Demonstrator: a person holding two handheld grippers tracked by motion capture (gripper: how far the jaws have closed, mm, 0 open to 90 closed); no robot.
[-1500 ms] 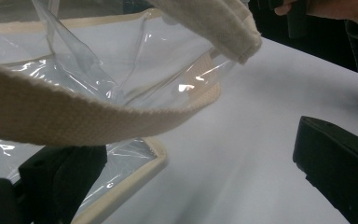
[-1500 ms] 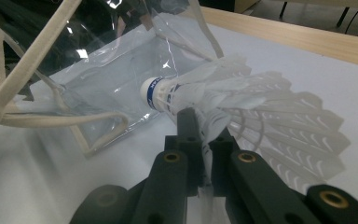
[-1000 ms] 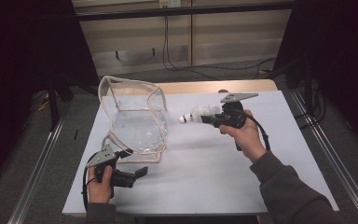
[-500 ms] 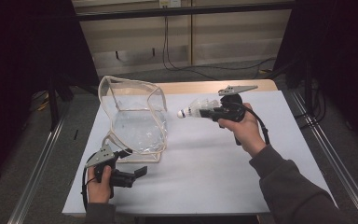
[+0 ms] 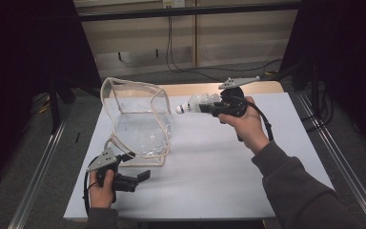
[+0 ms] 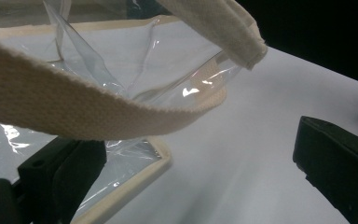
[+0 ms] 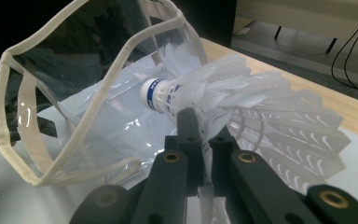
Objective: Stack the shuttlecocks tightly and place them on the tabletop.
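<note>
since a second ago the right gripper (image 5: pixel 215 108) has carried the shuttlecock (image 5: pixel 196 103), pinched by its feathers, nearer the bag (image 5: pixel 136 117). left gripper (image 6: pixel 191 177) gapes beside the strap (image 6: pixel 74 112). right view: the cork (image 7: pixel 153 94) could catch the floppy rim (image 7: pixel 121 60), unsteadied.

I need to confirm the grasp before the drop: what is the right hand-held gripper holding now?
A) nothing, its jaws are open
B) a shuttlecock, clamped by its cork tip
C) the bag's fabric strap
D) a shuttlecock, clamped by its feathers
D: in the right gripper view the right hand-held gripper has its jaws closed on the feather skirt of the shuttlecock, cork tip pointing toward the clear bag.
</note>
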